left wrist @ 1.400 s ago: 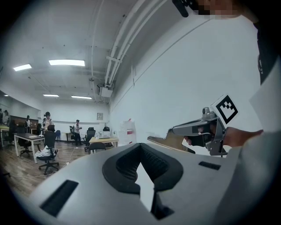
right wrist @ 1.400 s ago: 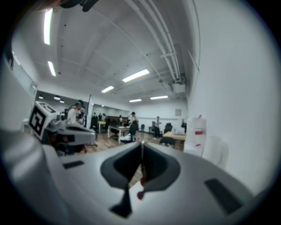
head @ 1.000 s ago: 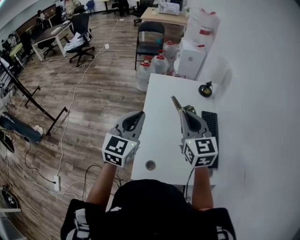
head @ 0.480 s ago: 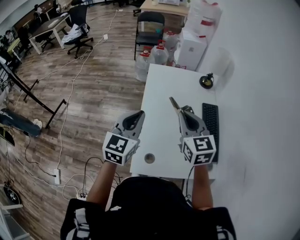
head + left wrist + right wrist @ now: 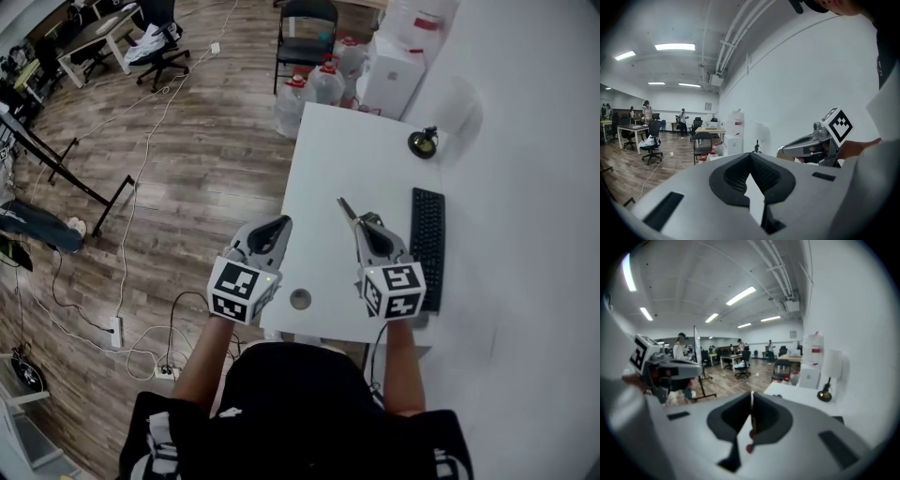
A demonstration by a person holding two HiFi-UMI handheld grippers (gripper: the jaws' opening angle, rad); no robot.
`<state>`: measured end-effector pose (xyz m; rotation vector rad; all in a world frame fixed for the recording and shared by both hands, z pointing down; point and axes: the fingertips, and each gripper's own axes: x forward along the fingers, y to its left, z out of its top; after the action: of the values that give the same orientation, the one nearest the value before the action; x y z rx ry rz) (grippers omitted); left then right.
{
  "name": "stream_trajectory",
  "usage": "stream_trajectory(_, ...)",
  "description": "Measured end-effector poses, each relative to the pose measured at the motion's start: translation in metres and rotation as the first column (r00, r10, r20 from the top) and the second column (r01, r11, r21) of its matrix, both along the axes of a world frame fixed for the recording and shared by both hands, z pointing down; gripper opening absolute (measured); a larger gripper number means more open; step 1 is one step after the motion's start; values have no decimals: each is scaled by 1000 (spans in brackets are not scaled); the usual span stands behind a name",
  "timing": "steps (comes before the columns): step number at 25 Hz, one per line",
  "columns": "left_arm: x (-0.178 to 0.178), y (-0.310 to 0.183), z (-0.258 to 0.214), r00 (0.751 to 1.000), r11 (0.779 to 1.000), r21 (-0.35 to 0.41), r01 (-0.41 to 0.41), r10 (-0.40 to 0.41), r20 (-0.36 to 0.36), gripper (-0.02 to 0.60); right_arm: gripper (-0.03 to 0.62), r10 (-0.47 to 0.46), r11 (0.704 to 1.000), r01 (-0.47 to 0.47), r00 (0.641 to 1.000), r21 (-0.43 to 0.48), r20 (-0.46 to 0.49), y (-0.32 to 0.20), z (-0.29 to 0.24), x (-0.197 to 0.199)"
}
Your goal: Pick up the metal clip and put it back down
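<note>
The metal clip (image 5: 349, 210) is pinched in the right gripper (image 5: 362, 225), whose jaws are closed almost flat on it. It juts from the tips toward 11 o'clock in the head view, above the white counter (image 5: 328, 159) and not resting on it as far as I can tell. The left gripper (image 5: 277, 226), at 9 o'clock of the right one over the counter's edge, has its jaws together on nothing. To set the clip down well, I would bring it low and near level until it touches the surface before parting the jaws. I would aim at the bare patch ahead, away from the keyboard (image 5: 428, 246) at 3 o'clock and the round hole (image 5: 300, 299) at 7 o'clock. The clip is a thin, shiny strip, blade-like edge-on, so it will likely skate on the smooth, hard top if dropped. The pads are dark, ribbed and rubbery-looking.
</note>
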<state>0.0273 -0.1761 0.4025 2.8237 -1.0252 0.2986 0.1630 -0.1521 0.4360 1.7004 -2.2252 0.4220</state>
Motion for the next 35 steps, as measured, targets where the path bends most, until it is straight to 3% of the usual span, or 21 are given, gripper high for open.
stream_trajectory(12,-5,7,46,999,993,-120,17,-12,39,23,37,-62,981,56,998,-186,-26,10,80,-9)
stream_trajectory(20,-11,14,69,998,985,-167,34,-24,59,23,37,-111,948,109,994,-299,8,25,132,-21)
stream_trajectory(24,-16,11,78,997,981,-185,50,-38,69,23,37,-174,921,168,985,-352,15,30,156,-32)
stream_trajectory(29,-18,15,92,996,974,-217,56,-41,74,23,37,-306,861,279,952,-425,6,39,183,-50)
stream_trajectory(35,-20,11,107,995,966,-246,76,-56,88,23,37,-405,799,337,914,-498,-32,37,210,-50)
